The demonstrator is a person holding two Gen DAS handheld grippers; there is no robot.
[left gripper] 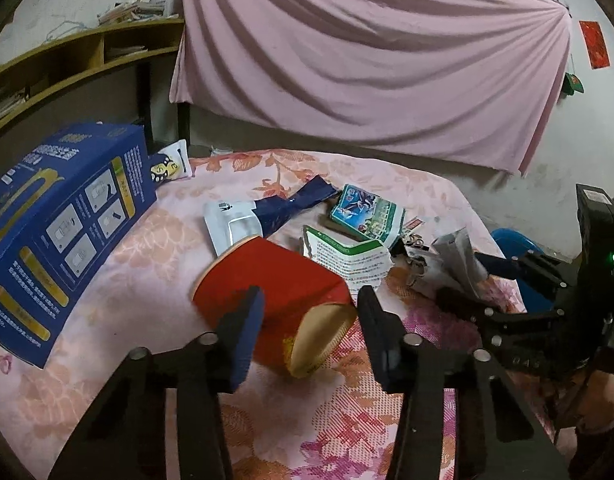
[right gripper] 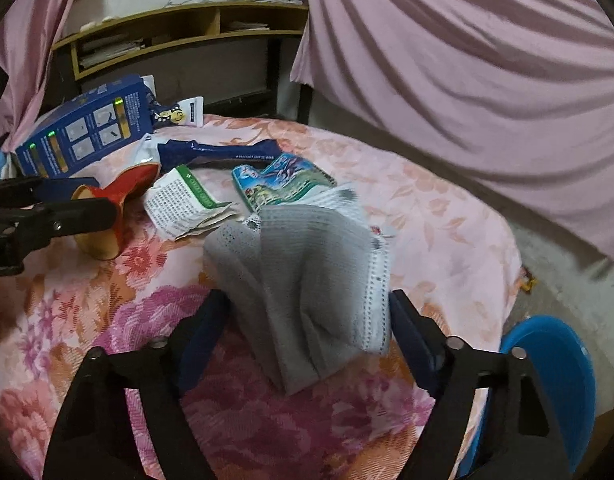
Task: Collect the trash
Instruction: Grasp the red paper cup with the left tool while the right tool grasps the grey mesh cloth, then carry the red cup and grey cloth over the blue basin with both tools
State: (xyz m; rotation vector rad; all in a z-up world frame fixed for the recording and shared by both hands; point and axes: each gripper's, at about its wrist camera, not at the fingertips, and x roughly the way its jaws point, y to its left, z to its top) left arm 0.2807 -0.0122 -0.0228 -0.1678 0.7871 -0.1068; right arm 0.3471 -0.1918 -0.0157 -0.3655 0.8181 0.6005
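A red paper cup (left gripper: pixel 283 300) lies on its side on the flowered cloth, its mouth toward me. My left gripper (left gripper: pixel 311 320) is open, its fingers on either side of the cup; the cup also shows in the right wrist view (right gripper: pixel 119 196). A grey crumpled paper (right gripper: pixel 303 280) sits between the fingers of my right gripper (right gripper: pixel 307 320), which stand wide apart around it; whether they press it is unclear. A white and green torn leaflet (left gripper: pixel 347 256), a colourful packet (left gripper: pixel 367 212) and a blue and white wrapper (left gripper: pixel 263 216) lie behind.
A big blue box (left gripper: pixel 63 216) lies at the left of the round table. A blue bin (right gripper: pixel 555 380) stands on the floor at the right, below the table edge. A pink curtain (left gripper: pixel 367 60) hangs behind, with a wooden shelf (left gripper: pixel 87 52) at the back left.
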